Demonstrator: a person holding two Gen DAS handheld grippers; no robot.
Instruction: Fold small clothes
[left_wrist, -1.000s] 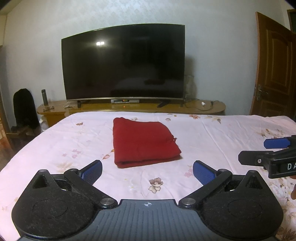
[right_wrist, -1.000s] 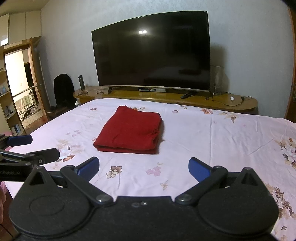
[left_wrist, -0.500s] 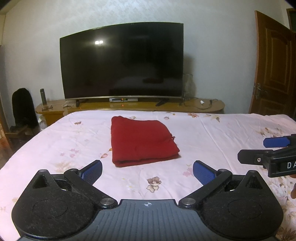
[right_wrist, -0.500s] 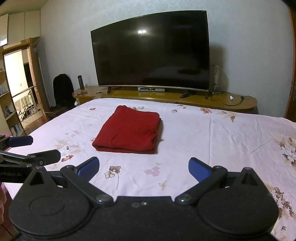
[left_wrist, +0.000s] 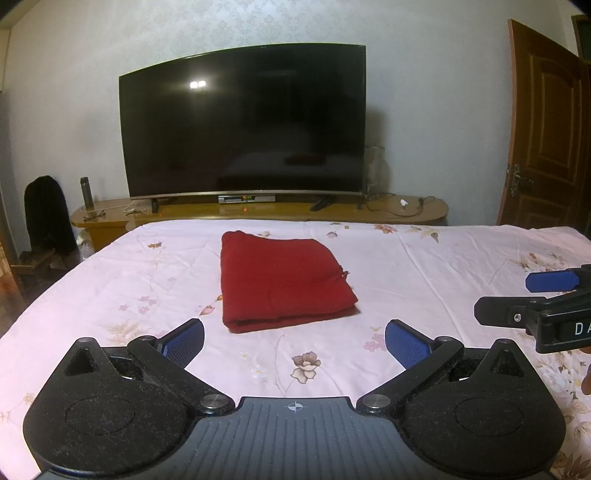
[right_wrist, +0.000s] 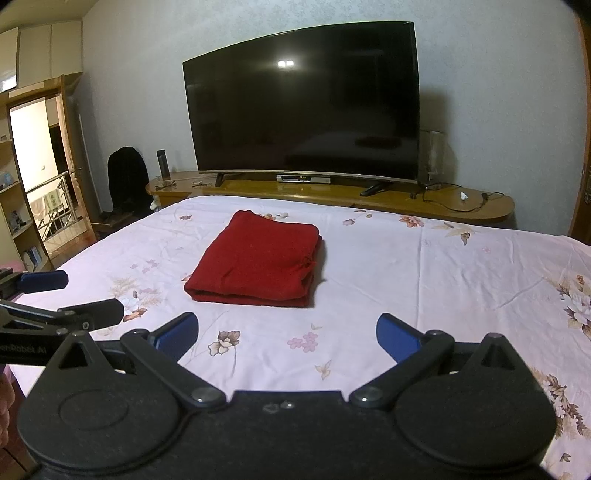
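Doorway (right_wrist: 40, 177) — right wrist view only

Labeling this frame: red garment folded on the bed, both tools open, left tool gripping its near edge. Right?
Not quite: the left tool grips nothing; it hangs open, short of the folded red garment, as the left wrist view shows. Right tool is open too.

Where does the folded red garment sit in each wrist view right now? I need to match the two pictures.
Left wrist view: the folded red garment lies on the floral bedsheet, just left of centre, beyond the open left gripper.
Right wrist view: the garment lies left of centre, beyond the open right gripper.
Shared landmark: the dark television on the wall side, behind the bed.
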